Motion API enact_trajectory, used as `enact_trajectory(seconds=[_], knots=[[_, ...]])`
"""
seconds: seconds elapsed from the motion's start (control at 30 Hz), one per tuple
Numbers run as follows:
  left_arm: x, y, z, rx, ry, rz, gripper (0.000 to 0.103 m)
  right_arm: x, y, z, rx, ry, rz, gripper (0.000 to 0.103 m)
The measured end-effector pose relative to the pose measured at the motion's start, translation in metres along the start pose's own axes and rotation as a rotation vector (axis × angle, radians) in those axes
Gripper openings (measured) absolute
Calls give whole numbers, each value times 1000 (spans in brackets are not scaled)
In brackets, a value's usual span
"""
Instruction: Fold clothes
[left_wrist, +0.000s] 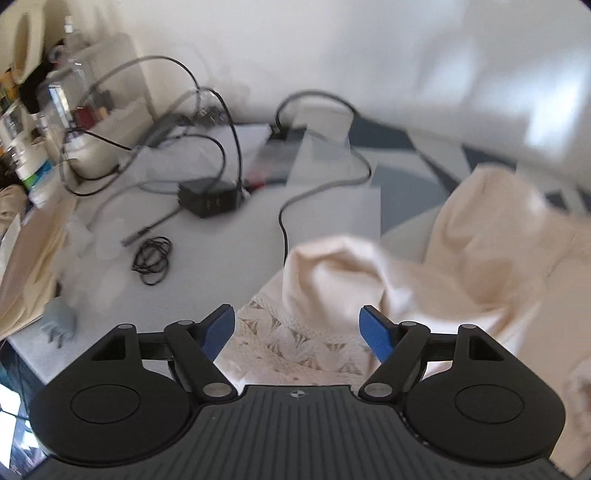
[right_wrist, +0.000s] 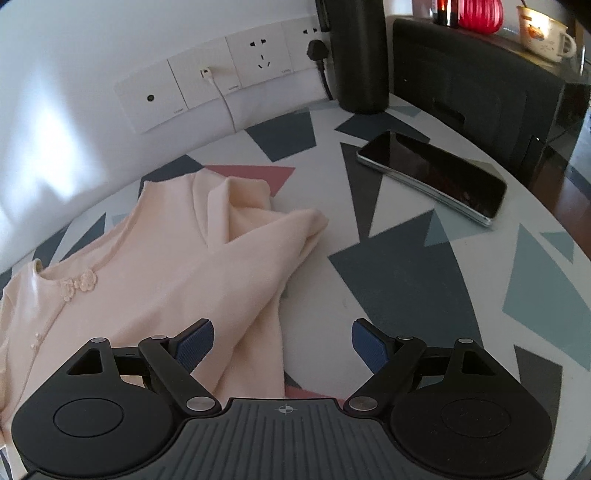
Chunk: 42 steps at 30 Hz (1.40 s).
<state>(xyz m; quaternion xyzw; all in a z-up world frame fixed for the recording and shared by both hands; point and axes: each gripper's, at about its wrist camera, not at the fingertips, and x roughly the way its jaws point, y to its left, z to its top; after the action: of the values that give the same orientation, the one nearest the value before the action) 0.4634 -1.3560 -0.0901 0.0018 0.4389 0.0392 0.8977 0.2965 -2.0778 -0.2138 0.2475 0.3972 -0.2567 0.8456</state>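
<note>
Cream cardigan (right_wrist: 166, 266) spread on patterned table (right_wrist: 406, 280), collar at 9 o'clock, sleeve folded across toward 1 o'clock. Right gripper (right_wrist: 282, 343) wide apart, empty, over hem edge. Left gripper (left_wrist: 297, 328) wide apart, empty, above lace trim (left_wrist: 295, 339). Phone (right_wrist: 432, 177) at 2 o'clock, well apart from garment.

Your table (right_wrist: 399, 280) has a white top patterned with grey, teal and pink triangles. On it lie the cream cardigan (right_wrist: 177, 266), a dark phone (right_wrist: 436, 177) and a black cylinder (right_wrist: 360, 55). Its far side carries a black adapter (left_wrist: 208, 197) among tangled cables (left_wrist: 151, 260).
</note>
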Motion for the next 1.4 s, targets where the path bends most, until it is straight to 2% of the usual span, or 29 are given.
enact_trajectory(seconds=[0.1, 0.2, 0.27, 0.37, 0.43, 0.6, 0.63, 0.8, 0.87, 0.9, 0.97, 1.0, 1.1, 1.2, 1.23, 1.33, 1.4], knots=[[-38, -6, 1, -88, -55, -79, 67, -1, 4, 3, -14, -8, 8, 80], [-58, -26, 4, -96, -44, -230, 66, -2, 9, 5, -30, -11, 20, 80], [-59, -48, 1, -76, 2, -328, 66, -4, 12, 6, -38, -16, 27, 80], [-42, -81, -9, -66, 115, -489, 66, -6, 14, 4, -47, -19, 30, 80], [-21, -104, -19, -82, 218, -580, 51, -7, 15, 3, -52, -19, 30, 80], [30, -141, -40, -237, 471, -719, 50, -10, 13, 0, -55, -20, 25, 80], [36, -147, -43, -251, 498, -736, 50, -11, 12, 0, -56, -24, 23, 80], [41, -163, -44, -239, 489, -755, 49, -9, 5, 0, -46, -20, 16, 80], [46, -169, -45, -222, 497, -745, 35, -6, 1, 1, -35, -12, 12, 80], [47, -172, -45, -207, 498, -736, 7, -5, 0, 2, -28, -9, 10, 80], [39, -176, -39, -146, 452, -718, 6, -3, -3, 4, -14, -8, 14, 80], [31, -175, -33, -109, 401, -711, 6, -3, -4, 5, -9, -11, 14, 81], [-9, -160, -1, -25, 165, -705, 5, -3, -5, 9, 3, -24, 11, 80], [-59, -135, 32, 25, -132, -712, 5, -4, -6, 14, 19, -42, 25, 80], [-71, -129, 39, 50, -195, -706, 5, -4, -5, 15, 20, -42, 30, 81], [-89, -117, 49, 129, -274, -684, 5, 0, -3, 17, 17, -32, 32, 80], [-77, -115, 40, 164, -228, -651, 5, 2, -2, 16, 20, -19, 33, 80]])
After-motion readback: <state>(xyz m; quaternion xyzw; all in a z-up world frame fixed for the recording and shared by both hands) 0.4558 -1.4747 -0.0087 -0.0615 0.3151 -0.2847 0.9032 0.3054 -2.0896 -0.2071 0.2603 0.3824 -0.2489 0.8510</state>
